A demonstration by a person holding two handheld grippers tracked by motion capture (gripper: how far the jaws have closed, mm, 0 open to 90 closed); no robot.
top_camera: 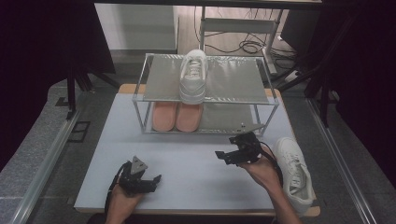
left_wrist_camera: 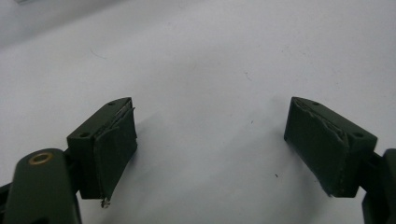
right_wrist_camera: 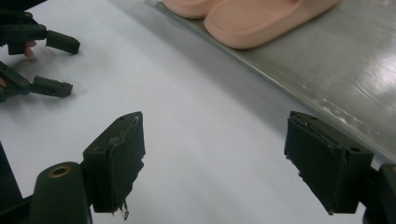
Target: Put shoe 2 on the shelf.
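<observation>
A white sneaker (top_camera: 194, 74) stands on the top shelf of a two-tier metal rack (top_camera: 233, 81). A pair of pink slippers (top_camera: 177, 116) (right_wrist_camera: 252, 18) sits on the lower shelf (right_wrist_camera: 336, 74). A second white sneaker (top_camera: 295, 170) lies on the table near its right edge, just right of the person's right hand. My right gripper (top_camera: 224, 146) (right_wrist_camera: 215, 158) hovers open in front of the rack, pointing left, with nothing between its jaws. My left gripper (top_camera: 154, 182) (left_wrist_camera: 210, 140) (right_wrist_camera: 70, 65) rests low over the table's near left part, open and empty.
The pale table top (top_camera: 187, 154) spreads between the two grippers and the rack. Metal rails run along both sides of the table. Cables and a desk frame lie on the floor beyond the rack.
</observation>
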